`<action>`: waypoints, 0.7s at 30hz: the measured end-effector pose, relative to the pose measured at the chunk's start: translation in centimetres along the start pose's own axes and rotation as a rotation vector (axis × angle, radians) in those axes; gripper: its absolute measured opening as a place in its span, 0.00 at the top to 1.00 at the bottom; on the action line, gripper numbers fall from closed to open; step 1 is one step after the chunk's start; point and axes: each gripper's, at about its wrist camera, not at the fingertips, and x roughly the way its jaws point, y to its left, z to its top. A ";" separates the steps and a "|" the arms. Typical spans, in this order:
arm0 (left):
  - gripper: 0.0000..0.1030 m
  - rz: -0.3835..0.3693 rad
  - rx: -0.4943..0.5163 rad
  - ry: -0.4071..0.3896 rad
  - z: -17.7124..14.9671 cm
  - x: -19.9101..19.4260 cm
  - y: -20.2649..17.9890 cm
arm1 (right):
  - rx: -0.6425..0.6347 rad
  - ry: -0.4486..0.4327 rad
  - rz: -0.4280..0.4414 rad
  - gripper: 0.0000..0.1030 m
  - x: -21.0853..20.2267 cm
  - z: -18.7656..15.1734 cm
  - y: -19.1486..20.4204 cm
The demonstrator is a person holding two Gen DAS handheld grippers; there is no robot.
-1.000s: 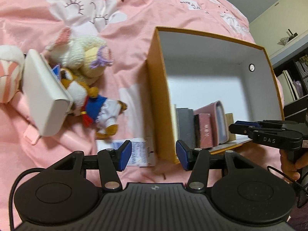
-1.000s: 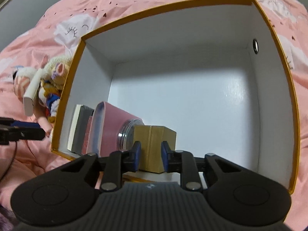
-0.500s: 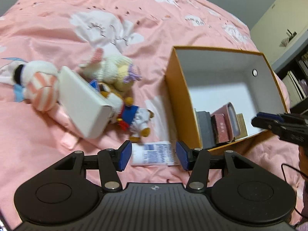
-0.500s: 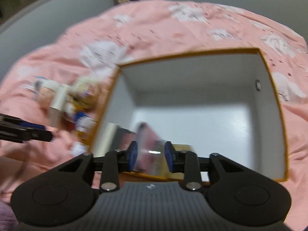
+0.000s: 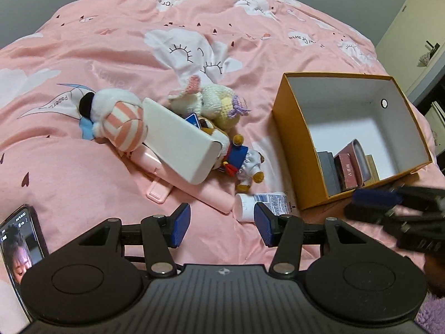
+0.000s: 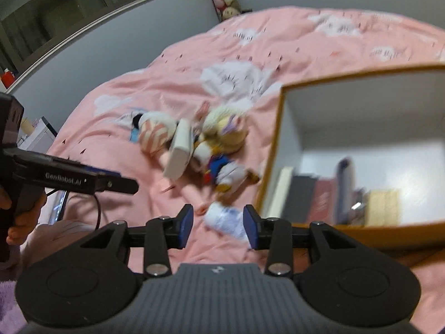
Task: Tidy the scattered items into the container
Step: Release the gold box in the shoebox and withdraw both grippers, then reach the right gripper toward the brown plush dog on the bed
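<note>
The orange cardboard box (image 5: 289, 150) sits open on the pink duvet (image 5: 139, 41), its white inside holding a row of upright items along the near wall: a grey book (image 5: 328, 168), a dark red box (image 5: 347, 171), a pink case (image 5: 361, 158) and a tan box (image 5: 372, 167). Just beside its near corner lies a white tube with blue print (image 5: 260, 203), cap pointing away from the box. Further from the box is a heap: a white rectangular case (image 5: 180, 144) leaning over a long pink object (image 5: 194, 189), a sailor-suited plush (image 5: 239, 164), a cream knitted plush (image 5: 211, 103) and a pink-striped plush (image 5: 119, 122), all touching.

The left gripper (image 5: 222, 224) hovers above the duvet with its jaws spread wide and nothing between them, the tube just beyond its right-side pad. The right gripper (image 6: 217, 225) likewise stands wide open and empty over the tube (image 6: 226, 221); its view is blurred. A phone (image 5: 19, 247) lies at the near left edge.
</note>
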 end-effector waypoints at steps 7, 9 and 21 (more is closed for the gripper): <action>0.43 -0.006 -0.044 0.002 -0.3 0.3 1.9 | -0.039 0.037 -0.042 0.53 2.8 -0.3 1.6; 0.43 0.007 -0.047 0.013 -0.3 0.7 2.3 | -0.055 0.048 -0.049 0.53 3.7 -0.2 1.8; 0.43 0.006 -0.039 0.064 -0.4 3.1 3.5 | -0.299 0.222 -0.115 0.54 10.1 -1.3 4.2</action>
